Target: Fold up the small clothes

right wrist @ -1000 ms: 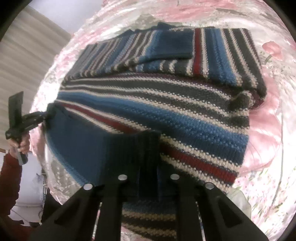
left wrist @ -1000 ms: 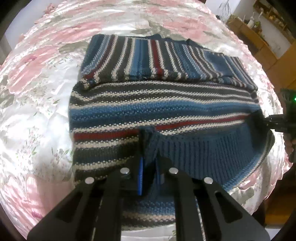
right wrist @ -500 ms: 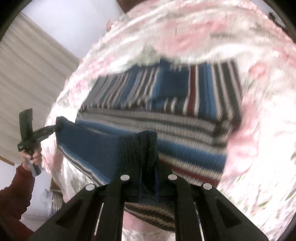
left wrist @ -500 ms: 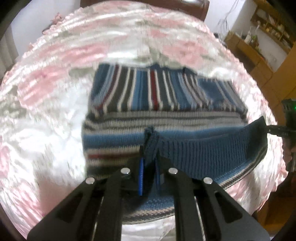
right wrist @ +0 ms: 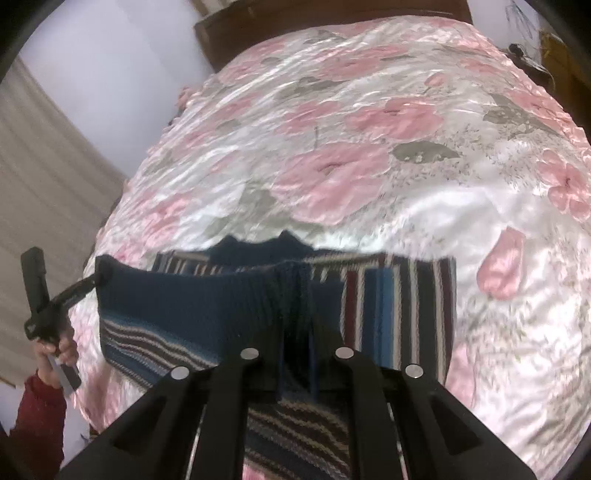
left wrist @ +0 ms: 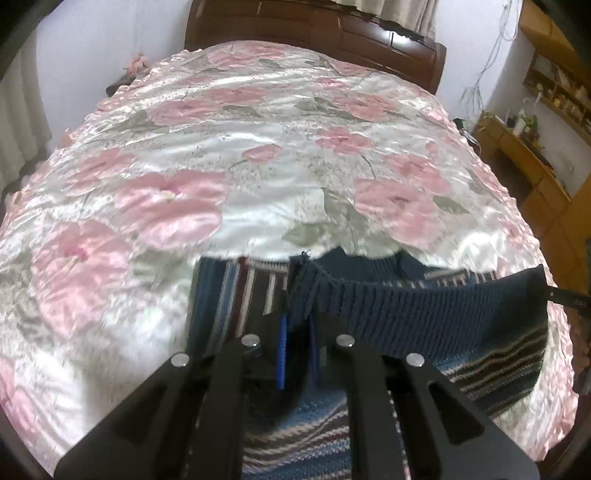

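A striped knit sweater (left wrist: pixel 236 295) in blue, dark grey, cream and red lies on a floral bed cover. Its ribbed navy hem (left wrist: pixel 424 314) is lifted and stretched taut between both grippers, hanging over the sweater's upper part. My left gripper (left wrist: pixel 297 332) is shut on one hem corner. My right gripper (right wrist: pixel 297 332) is shut on the other hem corner (right wrist: pixel 291 291). In the right wrist view the left gripper (right wrist: pixel 92 282) shows at the far left, held by a hand (right wrist: pixel 59 350) in a red sleeve. The navy collar (right wrist: pixel 258 245) peeks out beyond the raised hem.
The pink and white satin bed cover (left wrist: pixel 258 147) stretches far beyond the sweater. A dark wooden headboard (left wrist: pixel 314 26) stands at the back. Wooden shelves and a low cabinet (left wrist: pixel 535 147) stand to the right of the bed. A curtain (right wrist: pixel 44 166) hangs on the left.
Both grippers have carried the hem up and away toward the collar, so the folded part now covers most of the striped body. The views have tilted up to show the bed and headboard.
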